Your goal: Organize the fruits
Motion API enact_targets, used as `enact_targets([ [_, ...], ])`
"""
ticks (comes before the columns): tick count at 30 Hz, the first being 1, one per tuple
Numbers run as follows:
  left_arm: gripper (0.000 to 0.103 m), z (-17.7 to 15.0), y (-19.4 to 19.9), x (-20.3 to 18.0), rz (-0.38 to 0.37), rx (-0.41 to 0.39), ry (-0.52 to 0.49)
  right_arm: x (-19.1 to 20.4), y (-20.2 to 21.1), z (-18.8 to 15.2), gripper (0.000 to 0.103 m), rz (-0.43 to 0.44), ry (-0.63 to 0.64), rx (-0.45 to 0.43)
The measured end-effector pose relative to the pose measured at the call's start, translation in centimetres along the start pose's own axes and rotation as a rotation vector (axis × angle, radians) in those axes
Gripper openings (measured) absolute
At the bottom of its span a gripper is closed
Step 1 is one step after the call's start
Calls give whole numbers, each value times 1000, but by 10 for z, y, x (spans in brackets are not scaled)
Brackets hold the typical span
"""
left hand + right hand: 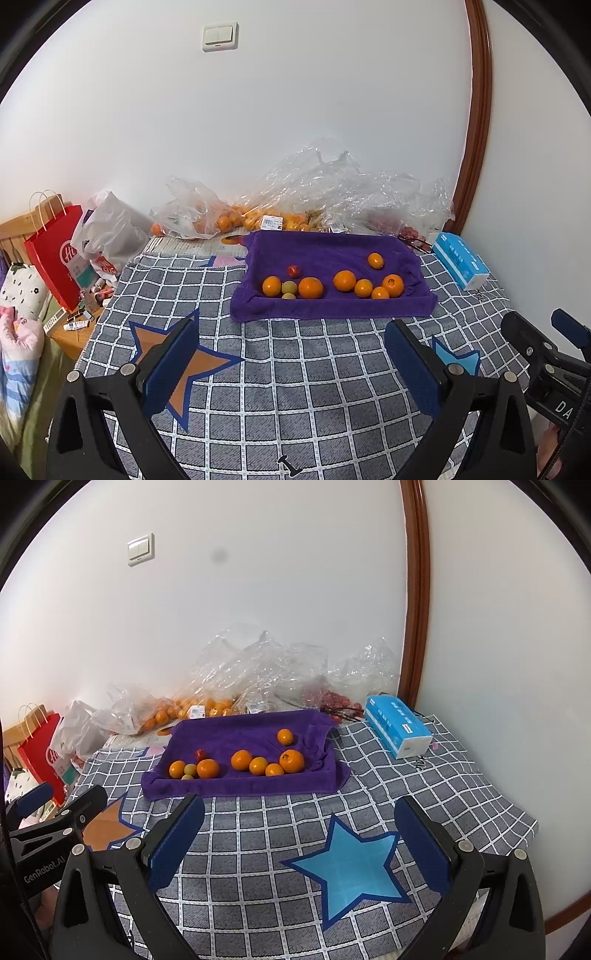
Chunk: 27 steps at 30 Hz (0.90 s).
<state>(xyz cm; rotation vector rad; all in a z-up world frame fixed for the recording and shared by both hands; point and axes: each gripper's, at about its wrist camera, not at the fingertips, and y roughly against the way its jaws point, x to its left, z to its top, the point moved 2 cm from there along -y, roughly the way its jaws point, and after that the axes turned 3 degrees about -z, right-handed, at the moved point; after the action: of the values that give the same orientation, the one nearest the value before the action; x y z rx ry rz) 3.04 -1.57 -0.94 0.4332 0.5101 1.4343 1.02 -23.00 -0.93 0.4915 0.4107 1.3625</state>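
Observation:
A purple towel (pixel 325 254) (pixel 243 731) lies at the far side of a checked grey cloth. On it rest several oranges (pixel 311 287) (pixel 208 768), two pale green fruits (pixel 289 287) (pixel 190 769) and a small red fruit (pixel 293 271) (pixel 201 754). One orange (pixel 375 260) (pixel 285 736) sits apart toward the back. My left gripper (pixel 291 332) hovers open over the cloth, short of the towel. My right gripper (pixel 299 808) is also open and holds nothing. An orange star (pixel 184 365) and a blue star (pixel 351 867) are printed on the cloth.
Clear plastic bags (pixel 332 192) with more oranges (pixel 225 221) and red fruit (pixel 336 699) pile against the wall. A blue tissue pack (pixel 461 264) (pixel 397 725) lies at the right. A red paper bag (pixel 55 254) and clutter stand left. The cloth's right edge (pixel 532 823) drops off.

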Motion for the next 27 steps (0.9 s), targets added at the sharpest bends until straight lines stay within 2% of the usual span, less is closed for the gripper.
enact_targets([
  [27,102,1,-2,2,6,4,4,-4,-1,-1,101,2,-17,3],
])
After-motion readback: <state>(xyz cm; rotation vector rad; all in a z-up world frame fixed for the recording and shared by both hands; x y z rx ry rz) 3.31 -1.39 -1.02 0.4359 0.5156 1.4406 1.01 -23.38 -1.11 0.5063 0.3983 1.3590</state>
